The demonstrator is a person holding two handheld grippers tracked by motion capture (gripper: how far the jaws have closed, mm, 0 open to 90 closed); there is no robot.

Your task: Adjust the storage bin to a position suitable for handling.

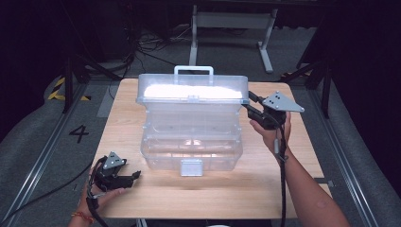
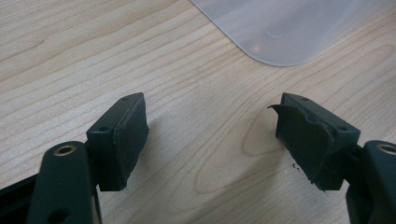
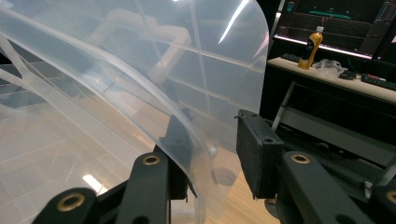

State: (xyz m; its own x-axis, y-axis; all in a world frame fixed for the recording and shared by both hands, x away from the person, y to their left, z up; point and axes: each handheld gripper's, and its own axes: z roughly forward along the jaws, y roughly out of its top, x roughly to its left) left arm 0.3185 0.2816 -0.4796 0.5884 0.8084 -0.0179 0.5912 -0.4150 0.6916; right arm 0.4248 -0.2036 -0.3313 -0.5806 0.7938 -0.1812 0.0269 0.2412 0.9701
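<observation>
box: clear plastic lidded storage box [image 1: 191, 142] mid-tabletop [image 1: 127, 194], lid [image 1: 191, 92] raised | feel: light, thin, flexy, slippery | my right gripper [image 3: 212, 154] jaws straddle lid edge, unclamped; take hold there | left gripper [image 2: 212, 140] jaws open, empty

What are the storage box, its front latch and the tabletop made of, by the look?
Storage box: likely clear moulded plastic, glossy; the table shows through its walls and its raised lid catches glare.
Front latch: seemingly paler, cloudier plastic, less see-through than the walls.
Tabletop: light wood or wood-look laminate, matte; grain lines and an oval figure show, but which of the two is unclear.
</observation>
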